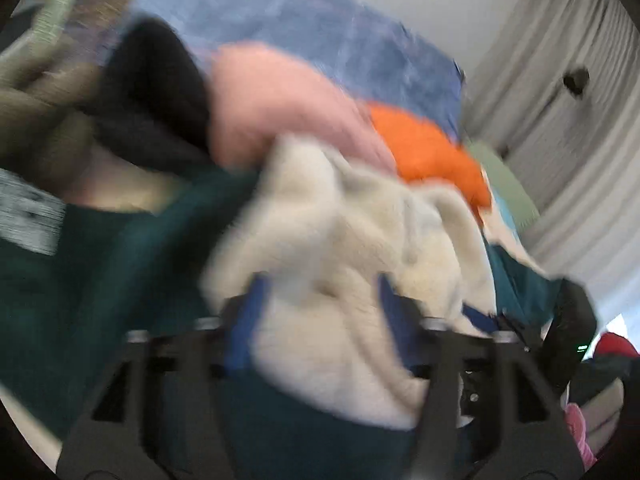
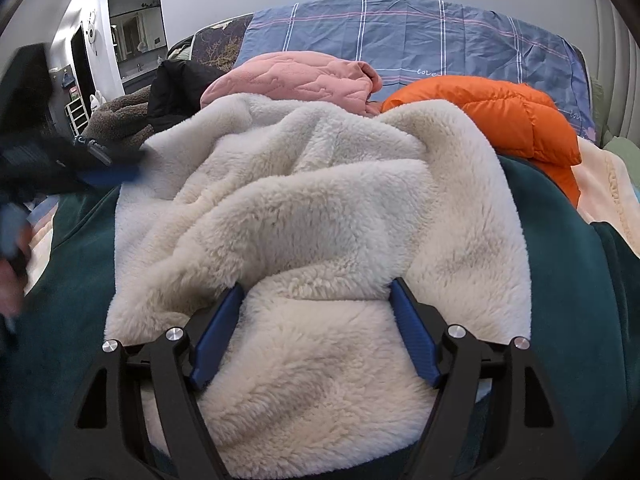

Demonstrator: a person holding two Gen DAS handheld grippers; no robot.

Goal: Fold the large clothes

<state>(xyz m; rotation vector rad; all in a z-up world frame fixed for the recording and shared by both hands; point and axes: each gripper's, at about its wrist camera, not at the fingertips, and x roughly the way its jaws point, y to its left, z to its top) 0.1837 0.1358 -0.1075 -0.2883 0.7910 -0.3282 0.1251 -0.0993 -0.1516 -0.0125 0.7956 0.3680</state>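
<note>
Fleece [image 2: 320,216], white and thick, lies crumpled on a dark green cloth [image 2: 568,280] on the bed. Behind the fleece are a pink garment [image 2: 296,78], an orange puffer jacket [image 2: 500,116] and a blue checked sheet [image 2: 400,36]. The right tool [image 2: 316,300] is wide open, fleece between its fingers but not pinched. The left tool [image 1: 320,292], in a blurred view, also stands open over the fleece [image 1: 340,240]. Curtains [image 1: 568,140] hang right of the fleece.

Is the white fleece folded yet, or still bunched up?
Bunched up. The white fleece lies in loose, uneven ridges on the green cloth, with no flat layers or straight fold edges.
</note>
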